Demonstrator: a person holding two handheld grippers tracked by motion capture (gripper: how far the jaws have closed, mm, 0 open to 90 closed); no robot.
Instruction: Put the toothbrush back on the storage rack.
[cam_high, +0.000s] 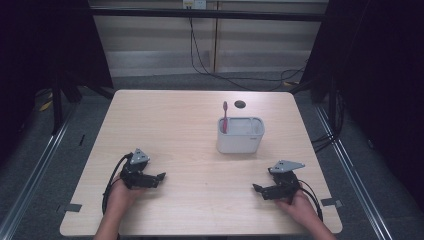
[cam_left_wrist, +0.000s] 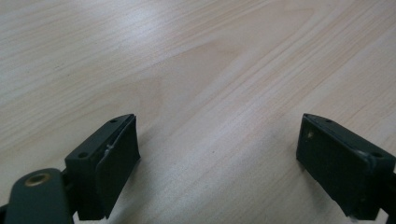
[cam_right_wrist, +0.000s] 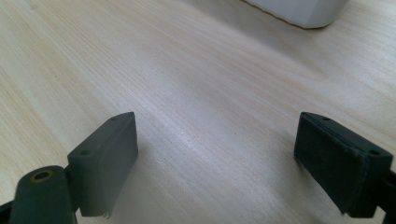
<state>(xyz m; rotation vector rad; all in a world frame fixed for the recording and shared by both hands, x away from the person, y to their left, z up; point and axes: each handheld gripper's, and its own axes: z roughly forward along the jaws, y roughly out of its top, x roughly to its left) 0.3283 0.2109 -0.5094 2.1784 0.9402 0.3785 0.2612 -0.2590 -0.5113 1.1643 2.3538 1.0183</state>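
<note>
Item 1. Left hand-held gripper (cam_high: 159, 177): rested low on the near left part of the desk (cam_high: 175, 120), held in the person's left hand (cam_high: 120, 195). In the left gripper view its jaws are seen spread wide, with nothing but bare wood grain between them. Nothing is touched by it.

Item 2. Toothbrush (cam_high: 225, 116): pink, stood upright with the head uppermost in the left compartment of the holder, right of the desk's middle and towards the far side. It is well apart from both hand-held grippers.

Item 3. Holder (cam_high: 240, 136): white, oblong, rounded at the corners, divided into compartments; the right compartment appears empty. Its lower edge (cam_right_wrist: 299, 11) is caught at the top of the right gripper view.

Item 4. Dark round hole (cam_high: 240, 104): set in the desk top just behind the holder.

Item 5. Right hand-held gripper (cam_high: 258, 188): rested low on the near right part of the desk, held in the person's right hand (cam_high: 300, 202). Its jaws are likewise spread wide and empty, and are turned roughly towards the holder.

Step in hand, as judged: a resting stance, no grasp being made; the toothbrush already stands in the holder.

Next move, as judged: should the toothbrush be wanted, one hand-held gripper would have to be lifted, carried forward over the holder and closed on the thin handle above the rim, the other perhaps being used to steady the holder against tipping.
</note>
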